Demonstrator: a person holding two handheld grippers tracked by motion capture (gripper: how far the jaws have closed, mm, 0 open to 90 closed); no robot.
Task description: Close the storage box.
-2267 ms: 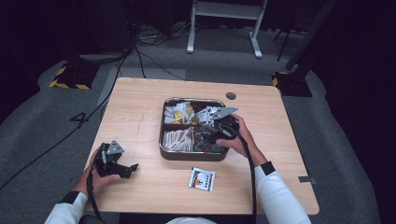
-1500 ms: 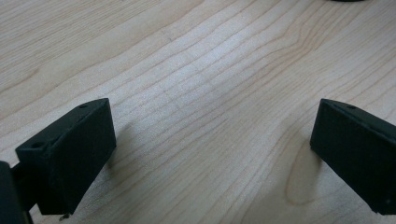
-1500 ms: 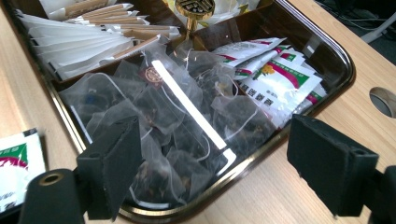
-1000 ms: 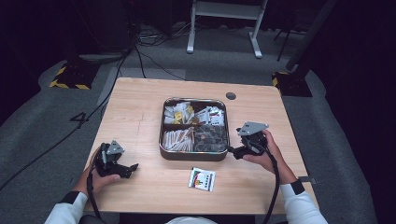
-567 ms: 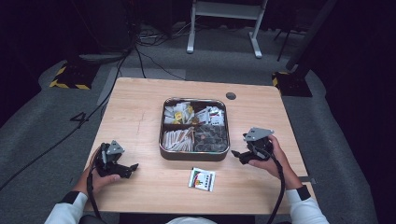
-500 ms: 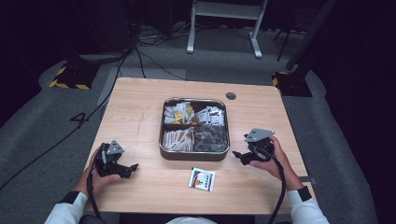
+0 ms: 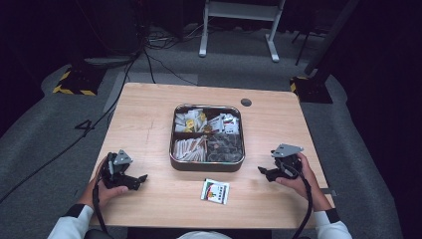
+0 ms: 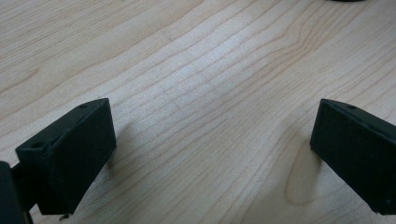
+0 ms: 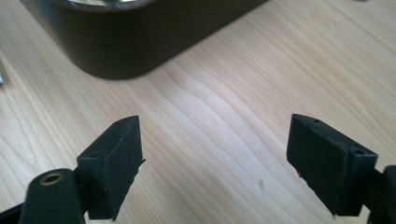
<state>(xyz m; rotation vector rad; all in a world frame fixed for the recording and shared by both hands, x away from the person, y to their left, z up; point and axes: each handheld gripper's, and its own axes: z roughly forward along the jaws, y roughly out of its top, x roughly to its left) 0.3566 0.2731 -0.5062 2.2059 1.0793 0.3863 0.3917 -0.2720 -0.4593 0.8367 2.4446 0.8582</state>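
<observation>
Down on the wooden table (image 7: 149,119), both grippers rest low near the person's edge with nothing between their jaws. At the left of the high view, the left gripper (image 7: 141,179) sits in the left hand (image 7: 107,185), its jaws pointing toward the middle of the table; in the left gripper view its jaws stand wide apart over bare wood grain (image 8: 205,107). At the right of the high view, the right gripper (image 7: 262,172) is held in the right hand (image 7: 298,177), its grey three-cornered plate (image 7: 286,149) on top and its cable (image 7: 307,209) trailing back along the sleeve; its jaws point toward the tray. In the right gripper view those jaws are also spread wide, empty, with the rounded dark corner of the tray (image 9: 140,42) lying just ahead of them. The tray (image 7: 207,166) is a dark, square metal box in the centre of the table, split into compartments that hold packets and sachets: white and yellow ones in the far sections, reddish-brown sticks at near left, darker pieces at near right. A small white card or packet (image 7: 215,191) with a coloured print lies flat on the table just in front of the tray, between the two grippers and apart from both. A small dark round cap (image 7: 246,102) sits in the tabletop beyond the tray.
</observation>
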